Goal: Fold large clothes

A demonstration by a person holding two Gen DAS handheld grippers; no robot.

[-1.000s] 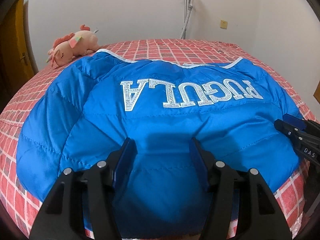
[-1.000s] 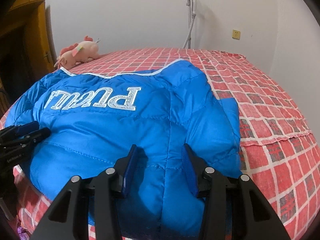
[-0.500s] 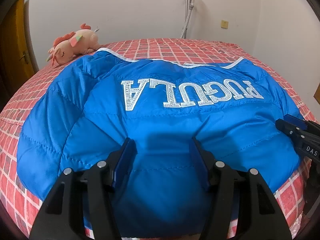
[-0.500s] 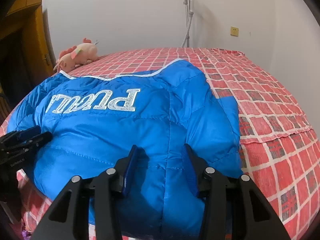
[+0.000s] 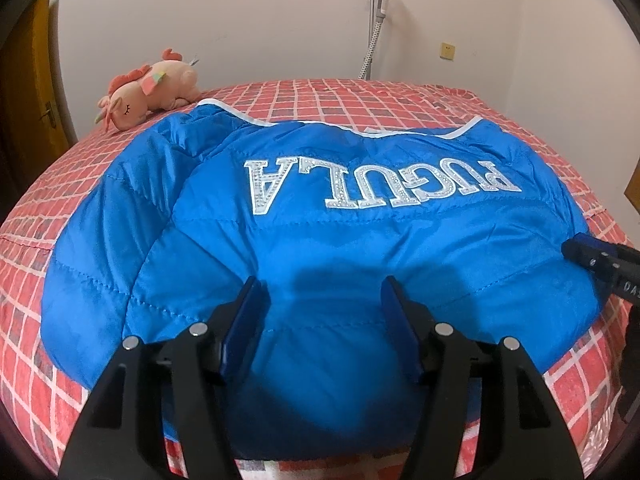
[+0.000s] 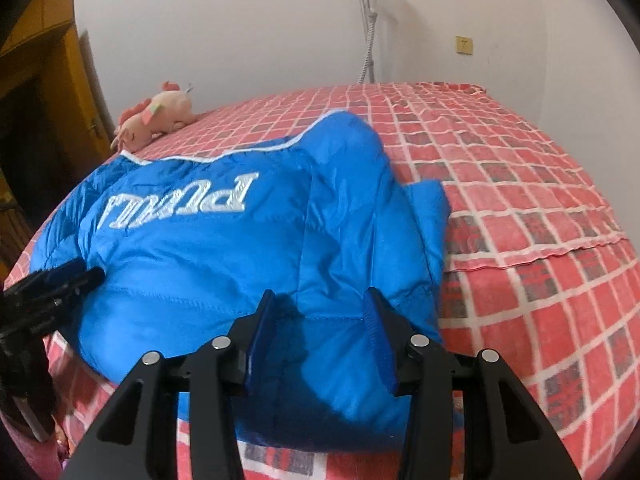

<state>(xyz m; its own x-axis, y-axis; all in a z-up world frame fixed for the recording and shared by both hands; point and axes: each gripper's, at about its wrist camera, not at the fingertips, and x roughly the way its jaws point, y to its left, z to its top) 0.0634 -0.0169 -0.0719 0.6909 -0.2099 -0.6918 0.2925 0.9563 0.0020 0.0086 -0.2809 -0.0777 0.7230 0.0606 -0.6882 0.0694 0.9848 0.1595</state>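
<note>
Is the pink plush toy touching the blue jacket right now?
Apart. In the left wrist view, checkered bedspread shows between the plush toy and the jacket corner.

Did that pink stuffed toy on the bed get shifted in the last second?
No. The pink plush toy lies in the same spot on the checked bedspread, just beyond the white-trimmed corner of the blue jacket.

Jacket (image 5: 360,264): bright blue, quilted stitch lines, white piping along the far edge, silver-white studded lettering (image 5: 380,184) across the back. Bedsheet (image 6: 520,168): red-pink squares with darker grey-red squares on a white grid; plush toy (image 5: 148,94): peach-pink with coral mane. Both grippers (image 5: 323,324) (image 6: 320,334): black frames, blue finger pads; wall (image 5: 260,20) off-white.
</note>
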